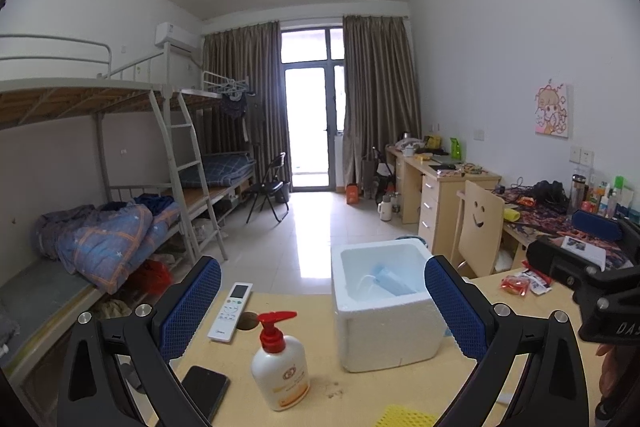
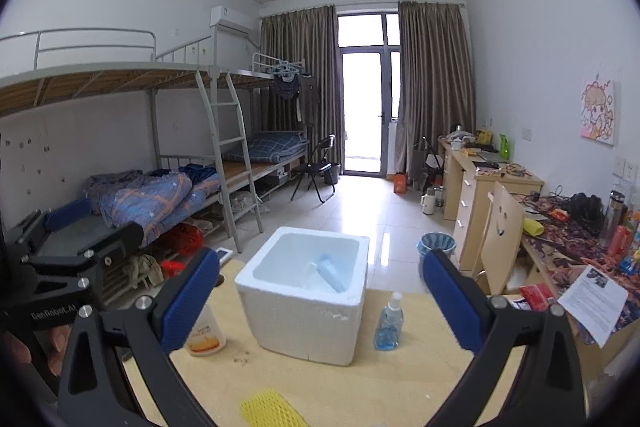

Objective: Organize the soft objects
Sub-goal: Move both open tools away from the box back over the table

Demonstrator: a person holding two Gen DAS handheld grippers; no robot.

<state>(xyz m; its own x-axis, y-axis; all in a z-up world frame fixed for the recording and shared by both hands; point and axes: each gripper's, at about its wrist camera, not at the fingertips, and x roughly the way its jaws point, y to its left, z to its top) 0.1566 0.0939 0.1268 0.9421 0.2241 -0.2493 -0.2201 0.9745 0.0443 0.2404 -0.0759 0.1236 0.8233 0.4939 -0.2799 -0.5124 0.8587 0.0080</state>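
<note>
We're in a student dormitory room here: metal bunk beds (image 2: 132, 115) with a ladder (image 2: 232, 163) line the left wall, a rumpled blue quilt (image 2: 144, 199) heaped on the lower bunk. Along the right wall runs a row of light wooden desks (image 2: 496, 183) cluttered with bottles and snacks, a cartoon poster (image 2: 598, 115) above. At the far end, brown curtains (image 2: 436, 87) frame a glass balcony door (image 2: 362, 111), a folding chair (image 2: 318, 169) beside it and an air conditioner (image 2: 234, 19) high up.

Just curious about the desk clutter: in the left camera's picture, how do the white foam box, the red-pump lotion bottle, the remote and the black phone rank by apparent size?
1. Foam box
2. Lotion bottle
3. Remote and phone: too alike; phone partly hidden.
</note>
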